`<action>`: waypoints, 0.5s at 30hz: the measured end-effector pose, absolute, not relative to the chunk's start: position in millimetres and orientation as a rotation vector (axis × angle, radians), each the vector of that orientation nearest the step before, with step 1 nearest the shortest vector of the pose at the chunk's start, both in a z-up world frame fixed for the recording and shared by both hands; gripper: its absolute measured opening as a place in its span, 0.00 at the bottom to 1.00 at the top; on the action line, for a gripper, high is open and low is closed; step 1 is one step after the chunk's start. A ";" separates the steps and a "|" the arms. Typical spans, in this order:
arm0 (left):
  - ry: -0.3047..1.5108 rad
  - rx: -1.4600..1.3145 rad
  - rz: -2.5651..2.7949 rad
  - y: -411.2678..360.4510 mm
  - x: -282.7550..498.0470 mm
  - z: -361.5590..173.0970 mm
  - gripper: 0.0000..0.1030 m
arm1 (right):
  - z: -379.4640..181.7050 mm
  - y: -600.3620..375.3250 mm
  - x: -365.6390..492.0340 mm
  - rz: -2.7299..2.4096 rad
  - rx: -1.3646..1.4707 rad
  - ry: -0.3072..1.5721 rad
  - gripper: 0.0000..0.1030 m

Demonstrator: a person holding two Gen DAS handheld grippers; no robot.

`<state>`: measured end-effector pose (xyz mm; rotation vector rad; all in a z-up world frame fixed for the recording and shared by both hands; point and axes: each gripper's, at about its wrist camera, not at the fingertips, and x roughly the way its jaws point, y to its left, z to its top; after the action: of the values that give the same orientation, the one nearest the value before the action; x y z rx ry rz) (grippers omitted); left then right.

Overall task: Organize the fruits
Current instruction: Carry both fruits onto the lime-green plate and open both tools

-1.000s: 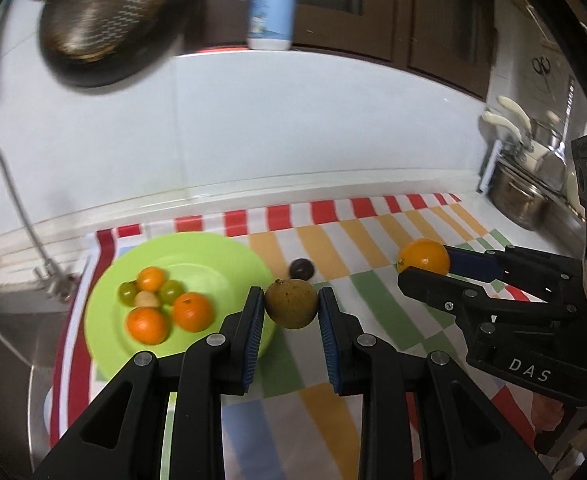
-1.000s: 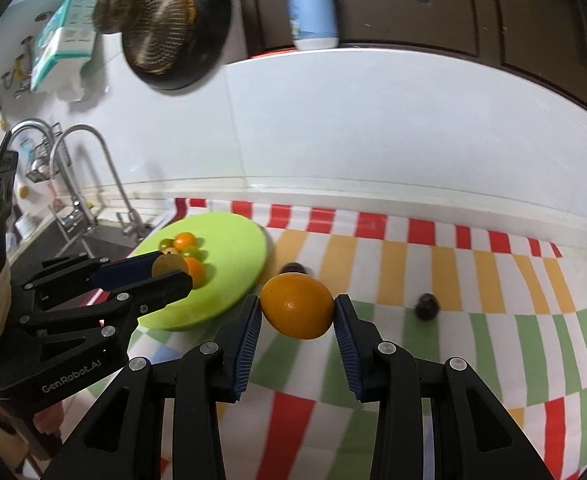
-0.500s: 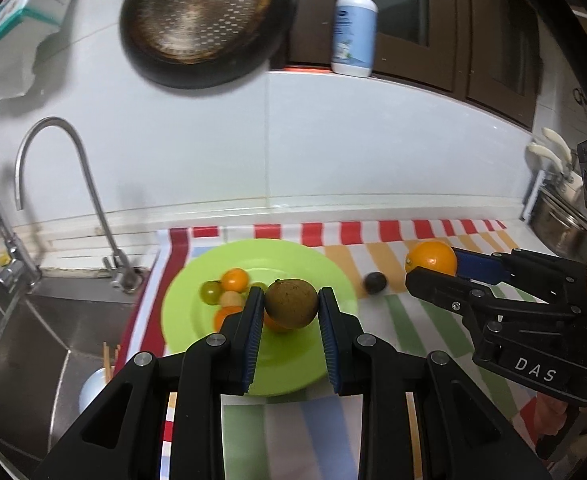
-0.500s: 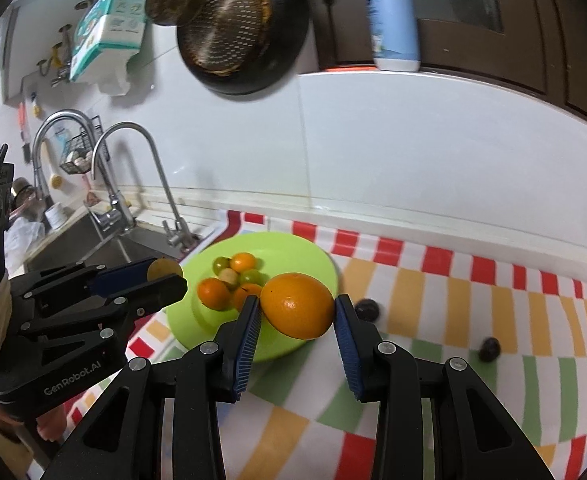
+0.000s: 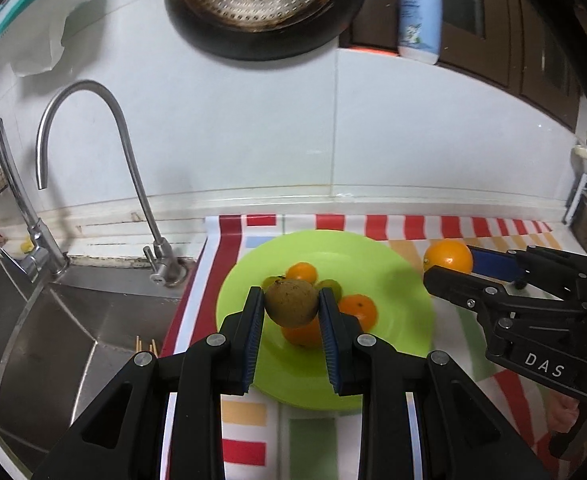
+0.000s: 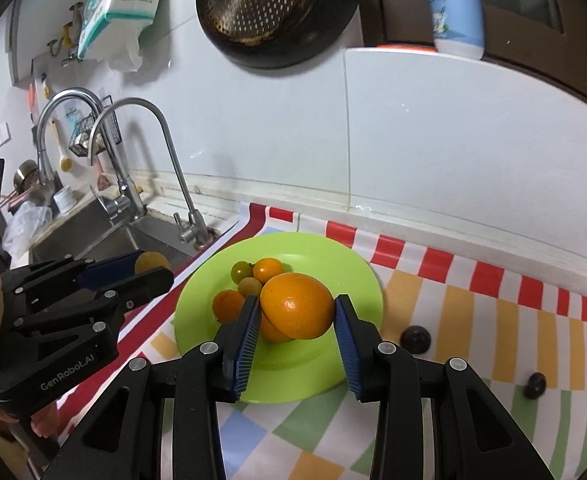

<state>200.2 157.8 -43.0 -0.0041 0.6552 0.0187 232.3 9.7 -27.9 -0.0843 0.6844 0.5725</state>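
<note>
My left gripper (image 5: pixel 291 312) is shut on a brown round fruit (image 5: pixel 291 303), held above the green plate (image 5: pixel 389 320). The plate holds small oranges (image 5: pixel 357 310) and green fruits (image 5: pixel 331 286). My right gripper (image 6: pixel 297 318) is shut on a large orange (image 6: pixel 297 305), held over the same plate (image 6: pixel 349 268). The right gripper also shows in the left wrist view (image 5: pixel 449 270) at the right with the orange (image 5: pixel 448 256). The left gripper shows in the right wrist view (image 6: pixel 149 272) at the left, beside the plate.
Two dark round fruits (image 6: pixel 415 340) (image 6: pixel 534 385) lie on the striped cloth (image 6: pixel 493 312) right of the plate. A steel sink (image 5: pixel 53 320) with taps (image 5: pixel 133 184) is at the left. A pan (image 5: pixel 261 4) and a bottle (image 5: pixel 419 12) are on the wall above.
Both grippers have moved left with their fruits, from over the striped cloth to over the green plate. The sink and taps have come into view.
</note>
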 end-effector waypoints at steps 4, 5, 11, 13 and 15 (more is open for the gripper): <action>0.682 -0.015 0.027 167.4 215.2 -51.2 0.27 | -37.3 16.7 248.9 0.566 -0.082 0.708 0.37; 0.686 -0.020 0.025 169.3 218.4 -53.5 0.27 | -39.9 18.1 253.2 0.565 -0.081 0.716 0.37; 0.727 -0.026 0.017 176.9 237.7 -69.3 0.27 | -57.2 25.1 279.0 0.556 -0.061 0.769 0.37; 0.739 -0.030 0.017 179.4 243.5 -75.5 0.27 | -62.9 27.4 284.1 0.555 -0.063 0.781 0.37; 0.746 -0.038 0.012 180.4 247.3 -80.1 0.27 | -68.1 29.6 288.3 0.553 -0.064 0.791 0.37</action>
<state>247.3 180.4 -80.1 -0.0376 0.7460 0.0115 288.3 29.6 -68.1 -0.0643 0.7905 0.5526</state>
